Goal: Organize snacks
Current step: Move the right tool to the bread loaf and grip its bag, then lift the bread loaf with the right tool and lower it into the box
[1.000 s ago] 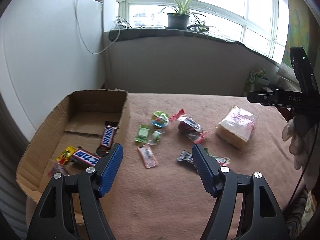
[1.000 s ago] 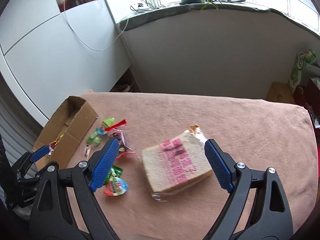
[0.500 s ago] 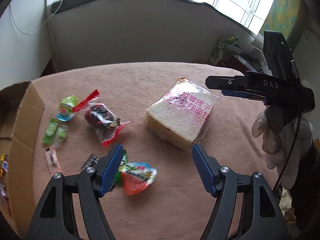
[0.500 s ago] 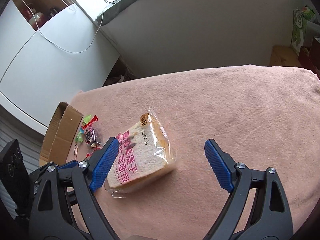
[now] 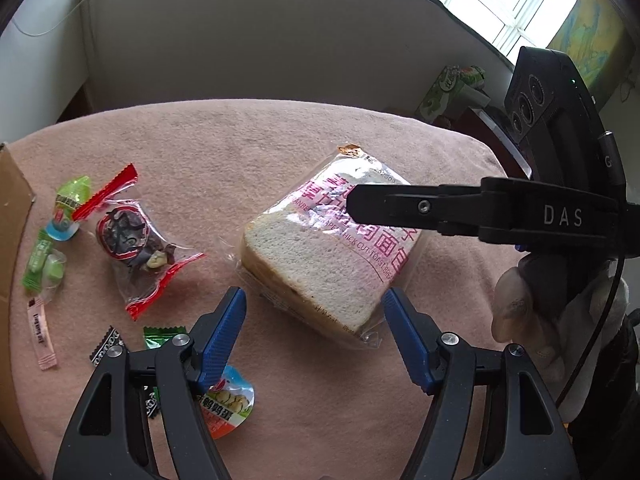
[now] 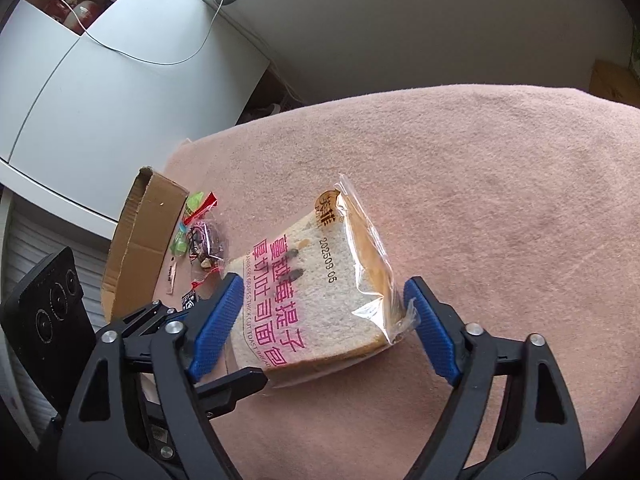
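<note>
A bagged slice of thick toast [image 5: 324, 256] with pink print lies on the pink cloth; it also shows in the right wrist view [image 6: 316, 292]. My left gripper [image 5: 316, 328] is open, its blue pads at the toast's near corner. My right gripper [image 6: 324, 320] is open and straddles the toast, pads on either side without pressing it; its black finger crosses above the toast in the left wrist view. The cardboard box [image 6: 140, 240] stands at the table's left. Loose snacks lie between: a red-edged bag of dark sweets [image 5: 136, 240], green candies [image 5: 44, 256], a pink sachet [image 5: 40, 332].
An orange-and-blue jelly cup [image 5: 224, 408] and small dark and green wrappers [image 5: 108, 352] lie under my left gripper. A white cabinet [image 6: 100, 92] stands left of the table, a grey wall behind. A green packet [image 5: 452, 92] sits beyond the far right edge.
Both grippers have moved in on the toast. The left swung right, away from the box, and came close. The right dropped down until its pads flank the bag.
</note>
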Action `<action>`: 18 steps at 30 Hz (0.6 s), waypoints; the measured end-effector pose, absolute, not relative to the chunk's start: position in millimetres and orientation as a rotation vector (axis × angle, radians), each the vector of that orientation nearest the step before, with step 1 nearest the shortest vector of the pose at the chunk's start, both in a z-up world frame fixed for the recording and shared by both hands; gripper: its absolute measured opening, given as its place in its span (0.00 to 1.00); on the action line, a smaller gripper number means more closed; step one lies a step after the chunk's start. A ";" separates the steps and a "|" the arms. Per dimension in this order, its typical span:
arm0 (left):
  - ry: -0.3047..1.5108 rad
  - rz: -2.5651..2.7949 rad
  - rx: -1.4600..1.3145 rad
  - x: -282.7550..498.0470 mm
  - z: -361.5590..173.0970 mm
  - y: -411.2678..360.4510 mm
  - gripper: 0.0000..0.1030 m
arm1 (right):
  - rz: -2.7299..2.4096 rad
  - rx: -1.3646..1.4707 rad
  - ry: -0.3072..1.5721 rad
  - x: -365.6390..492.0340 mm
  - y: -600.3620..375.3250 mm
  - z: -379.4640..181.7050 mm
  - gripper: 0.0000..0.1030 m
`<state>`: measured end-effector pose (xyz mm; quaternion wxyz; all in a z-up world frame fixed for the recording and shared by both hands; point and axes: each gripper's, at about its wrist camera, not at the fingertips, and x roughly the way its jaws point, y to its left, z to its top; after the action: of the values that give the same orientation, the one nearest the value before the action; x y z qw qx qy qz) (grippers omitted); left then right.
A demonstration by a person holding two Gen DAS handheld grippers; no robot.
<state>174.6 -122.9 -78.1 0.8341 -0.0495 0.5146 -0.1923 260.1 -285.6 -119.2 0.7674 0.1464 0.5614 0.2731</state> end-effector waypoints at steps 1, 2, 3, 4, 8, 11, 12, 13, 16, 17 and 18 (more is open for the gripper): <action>1.085 -0.410 -0.097 174.7 -78.5 -125.1 0.69 | 0.589 0.313 1.222 259.7 -285.2 -120.0 0.71; 1.078 -0.413 -0.083 175.4 -79.1 -128.5 0.69 | 0.590 0.313 1.222 259.3 -286.8 -119.9 0.69; 1.074 -0.417 -0.071 176.0 -78.0 -128.3 0.69 | 0.584 0.314 1.221 258.5 -287.1 -119.4 0.66; 1.071 -0.418 -0.059 176.6 -78.9 -131.6 0.69 | 0.580 0.315 1.220 257.9 -287.9 -118.5 0.64; 1.063 -0.432 -0.022 177.4 -77.8 -138.3 0.69 | 0.573 0.304 1.217 252.6 -288.5 -112.9 0.54; 1.048 -0.423 -0.013 173.6 -72.1 -134.2 0.69 | 0.579 0.297 1.219 248.0 -284.8 -110.8 0.53; 1.042 -0.419 -0.011 172.6 -70.4 -132.7 0.69 | 0.581 0.296 1.219 246.2 -283.1 -109.8 0.53; 1.036 -0.416 -0.008 170.5 -68.2 -131.1 0.69 | 0.583 0.294 1.216 244.2 -280.8 -108.1 0.53; 1.013 -0.410 0.006 164.7 -60.7 -125.8 0.69 | 0.589 0.281 1.202 237.6 -273.1 -98.5 0.53; 1.005 -0.408 0.008 161.7 -57.4 -122.2 0.69 | 0.591 0.274 1.194 235.5 -270.2 -94.3 0.53; 0.997 -0.407 0.005 160.5 -54.6 -119.9 0.69 | 0.594 0.269 1.188 233.4 -267.3 -90.1 0.53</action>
<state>160.5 -119.9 -54.6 0.8586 0.0025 0.4747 -0.1936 233.4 -267.3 -90.1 0.7791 0.1244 0.5496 0.2746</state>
